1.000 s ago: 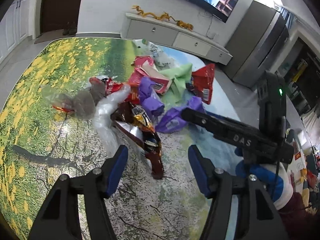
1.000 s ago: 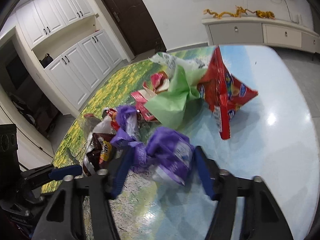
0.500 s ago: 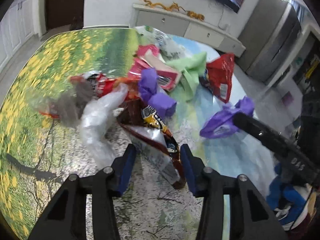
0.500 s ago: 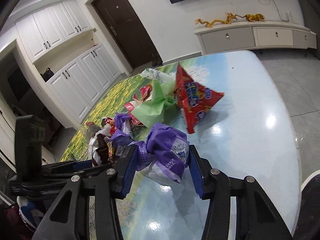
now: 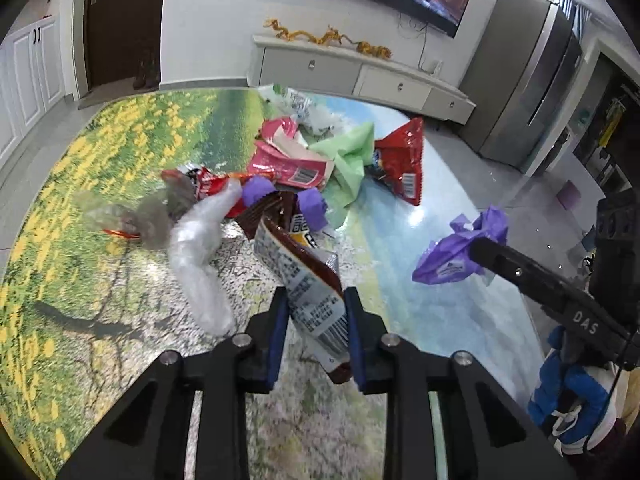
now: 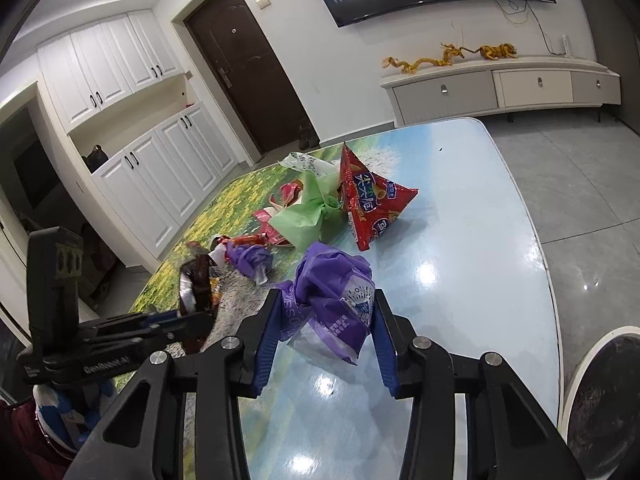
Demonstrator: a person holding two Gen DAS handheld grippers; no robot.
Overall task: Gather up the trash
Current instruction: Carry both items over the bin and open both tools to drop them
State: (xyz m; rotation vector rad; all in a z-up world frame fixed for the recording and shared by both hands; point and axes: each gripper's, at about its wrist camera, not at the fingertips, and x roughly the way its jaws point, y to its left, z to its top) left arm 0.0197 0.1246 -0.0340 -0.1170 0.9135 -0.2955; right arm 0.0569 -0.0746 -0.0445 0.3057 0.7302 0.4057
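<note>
Left gripper (image 5: 316,322) had just closed on a brown wrapper (image 5: 308,280); right gripper (image 6: 324,336) clamped a purple bag (image 6: 332,296). Most trash (image 5: 320,160) remained on the table (image 5: 100,200).

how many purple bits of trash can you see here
3: a purple bag in the right gripper, and two purple scraps on the table, one behind the brown wrapper, one beside it. More may be buried.

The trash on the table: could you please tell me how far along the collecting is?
Early stage; no bin shows. In hand: the left gripper, its jaws having just been closing, pinches the brown snack wrapper; the right gripper, also just closing, holds the purple bag lifted. Left on the table: the red chip bag, green bag, pink wrapper, clear plastic and small purple scraps.
</note>
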